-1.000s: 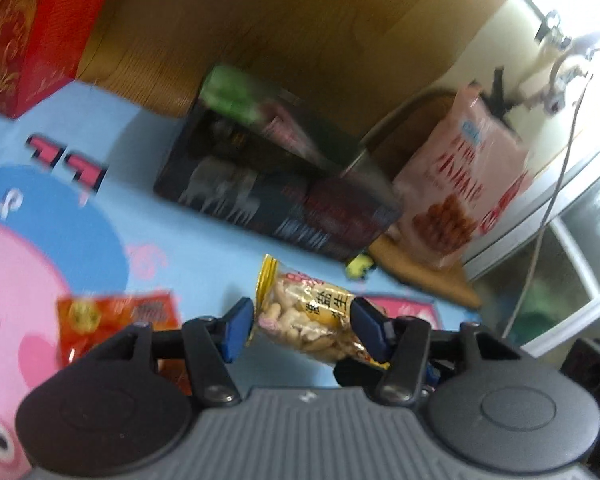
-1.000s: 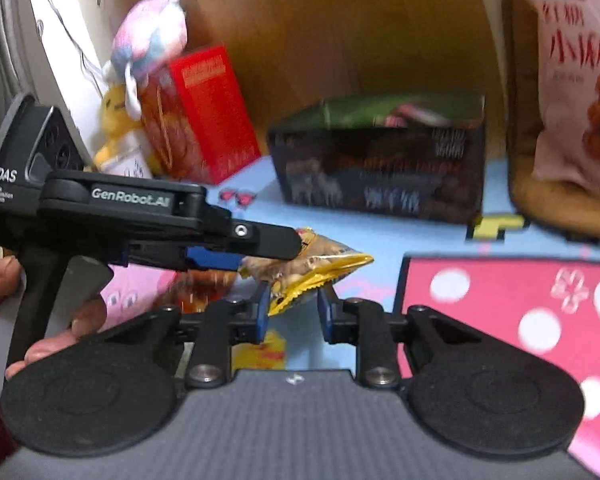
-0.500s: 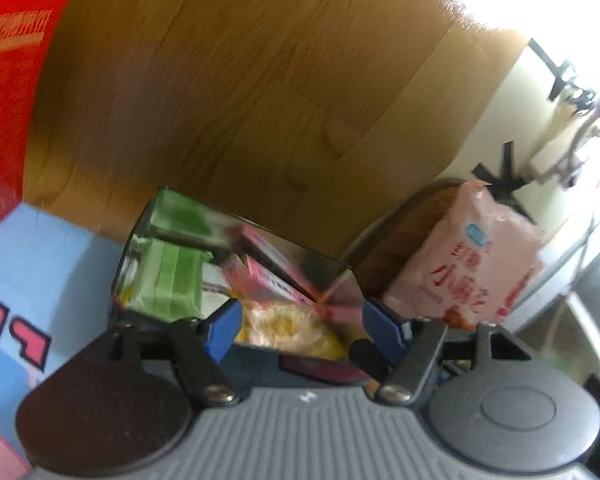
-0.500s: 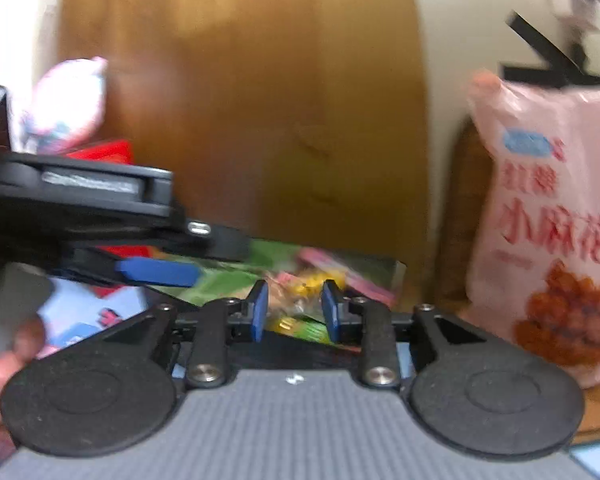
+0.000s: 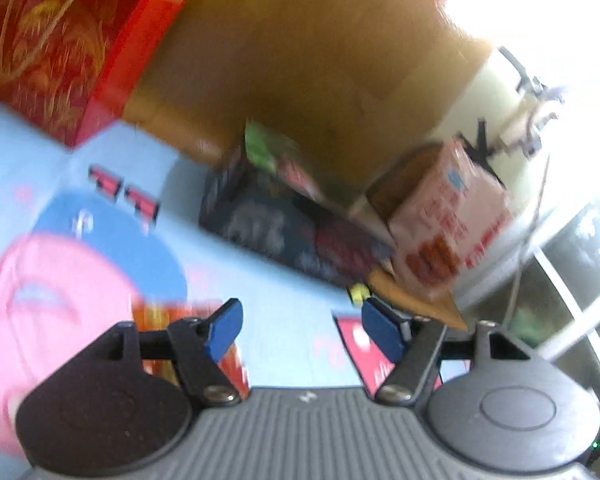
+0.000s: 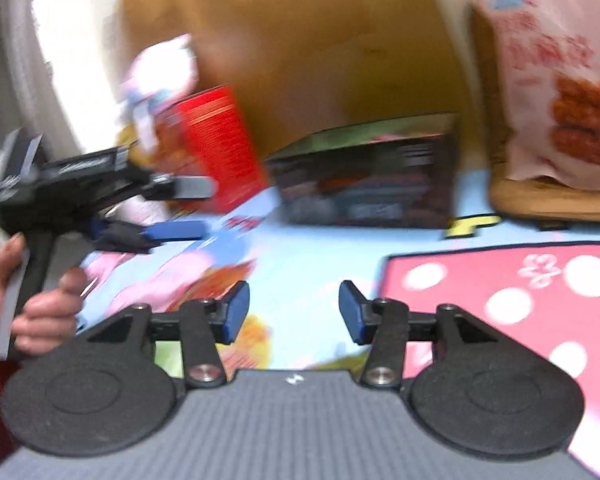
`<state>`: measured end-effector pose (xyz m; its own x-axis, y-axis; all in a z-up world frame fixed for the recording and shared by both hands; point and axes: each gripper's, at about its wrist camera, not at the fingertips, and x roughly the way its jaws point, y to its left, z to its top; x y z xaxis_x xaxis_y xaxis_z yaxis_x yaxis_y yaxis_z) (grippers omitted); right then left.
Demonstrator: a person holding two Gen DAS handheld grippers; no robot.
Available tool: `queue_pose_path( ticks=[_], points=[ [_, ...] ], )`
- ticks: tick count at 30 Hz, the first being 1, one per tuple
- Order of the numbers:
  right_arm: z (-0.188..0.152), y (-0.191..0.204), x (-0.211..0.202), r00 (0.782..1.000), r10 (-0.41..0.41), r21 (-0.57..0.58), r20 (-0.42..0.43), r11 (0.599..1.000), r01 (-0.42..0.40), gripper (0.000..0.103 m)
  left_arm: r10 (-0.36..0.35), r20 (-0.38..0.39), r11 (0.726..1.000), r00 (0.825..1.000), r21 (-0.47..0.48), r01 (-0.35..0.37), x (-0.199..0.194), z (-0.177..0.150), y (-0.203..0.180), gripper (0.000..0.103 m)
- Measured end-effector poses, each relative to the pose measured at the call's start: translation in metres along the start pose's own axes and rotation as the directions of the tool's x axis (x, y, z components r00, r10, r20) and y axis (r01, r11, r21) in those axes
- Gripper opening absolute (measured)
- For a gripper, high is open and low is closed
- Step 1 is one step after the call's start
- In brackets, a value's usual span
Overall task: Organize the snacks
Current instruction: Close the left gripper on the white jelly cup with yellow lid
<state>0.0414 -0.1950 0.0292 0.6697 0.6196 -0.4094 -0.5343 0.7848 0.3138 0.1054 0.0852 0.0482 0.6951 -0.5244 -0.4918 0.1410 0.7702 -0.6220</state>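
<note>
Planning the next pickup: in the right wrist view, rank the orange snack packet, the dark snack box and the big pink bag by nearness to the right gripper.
From the right gripper, jaws opening, empty:
1. Orange snack packet, just left.
2. Dark snack box, ahead, centre.
3. Big pink bag, far right, behind the box.

Left gripper (image 5: 302, 330) fingers stand apart, empty; right gripper (image 6: 294, 312) fingers are opening, nothing between.

Both views motion-blurred. Print on dark snack box (image 5: 296, 228) unreadable; its contents show only as green and pink smears. Pink snack bag (image 6: 556, 80) cut off by top and right edges, lettering illegible. Orange packet (image 5: 160, 312) partly hidden behind the left gripper's finger. Red box (image 5: 72, 40) cropped at top.
</note>
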Motion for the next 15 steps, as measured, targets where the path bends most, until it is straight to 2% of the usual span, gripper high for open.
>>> queue_pose_path(
  ticks=[1, 5, 12, 15],
  points=[
    [-0.004, 0.009, -0.001, 1.0, 0.006, -0.038, -0.006, 0.999, -0.006, 0.058, -0.003, -0.017, 1.0, 1.0, 0.007, 0.003, 0.0, -0.005, -0.002, 0.066],
    [-0.014, 0.034, 0.002, 0.998, -0.013, -0.158, -0.064, 0.987, 0.002, 0.058, -0.012, -0.089, 0.999, 0.996, 0.045, 0.016, 0.003, -0.025, -0.012, 0.066],
    [-0.019, 0.046, 0.018, 0.991, -0.07, -0.293, -0.118, 0.956, 0.032, 0.058, -0.032, -0.164, 0.999, 0.986, 0.033, 0.038, 0.02, -0.041, -0.016, 0.068],
    [-0.022, 0.047, 0.025, 0.986, -0.086, -0.334, -0.145, 0.942, 0.033, 0.055, -0.029, -0.18, 0.999, 0.983, 0.033, 0.035, 0.028, -0.048, -0.019, 0.063]
  ],
)
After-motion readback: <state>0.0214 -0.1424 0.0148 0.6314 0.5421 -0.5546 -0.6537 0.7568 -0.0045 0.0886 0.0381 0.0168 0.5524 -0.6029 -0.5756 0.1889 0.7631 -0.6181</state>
